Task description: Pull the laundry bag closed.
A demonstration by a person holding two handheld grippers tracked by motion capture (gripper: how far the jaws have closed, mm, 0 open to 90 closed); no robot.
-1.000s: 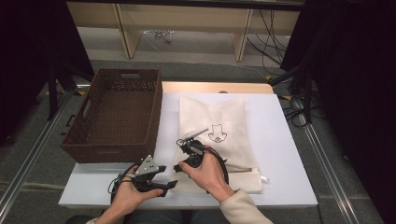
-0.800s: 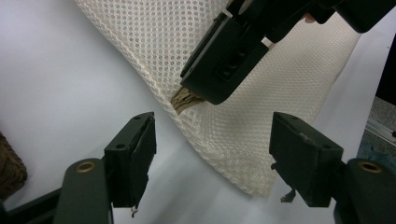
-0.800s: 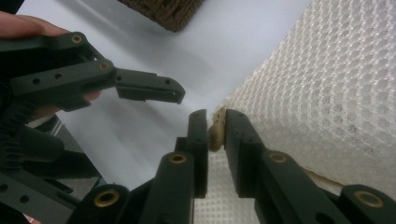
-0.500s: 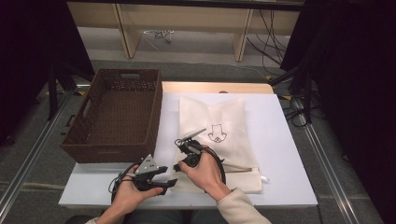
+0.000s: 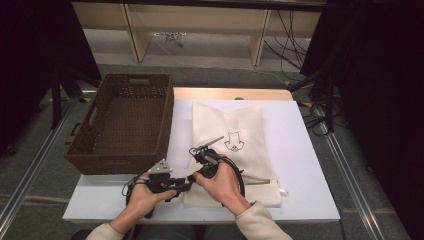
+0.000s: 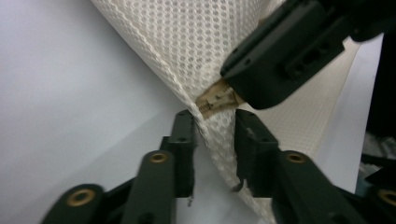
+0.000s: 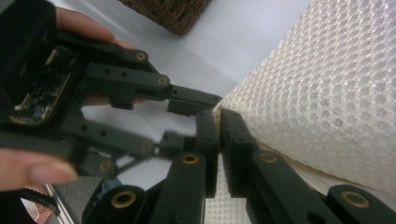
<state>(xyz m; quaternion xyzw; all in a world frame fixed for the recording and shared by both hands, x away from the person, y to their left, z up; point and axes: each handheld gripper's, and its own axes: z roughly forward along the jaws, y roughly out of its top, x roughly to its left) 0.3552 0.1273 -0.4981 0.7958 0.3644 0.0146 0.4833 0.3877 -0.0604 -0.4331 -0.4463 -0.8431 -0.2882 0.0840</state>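
Two grippers meet at the near left corner of the mesh laundry bag (image 5: 235, 145), which lies flat on my white surface (image 5: 305, 165) just right of the brown wicker basket (image 5: 125, 122). The bag is cream netting with a small dark drawing printed near its middle and a drawstring trailing off its near right edge.

My right gripper (image 5: 192, 176) has its jaws closed tight on the bag's corner; in the right gripper view (image 7: 218, 135) the two black pads press together with the netting's edge pinched between them, and the mesh rises away to the right.

My left gripper (image 5: 181, 186) comes in low from the left, its grey three-cornered plate on top. Its jaws have just been closing, and in the left gripper view (image 6: 212, 140) the fold of netting runs down between them. The left pad sits against the cloth, the right pad stands just beside it, and I cannot tell whether both press on it yet. Just above them in that view the tip of the right gripper clamps the same fold, where a tan strip of tape shows at the bag's hem.

Both of my hands rest at the near edge of the surface, the left hand (image 5: 142, 197) and the right hand (image 5: 222, 182) close together.
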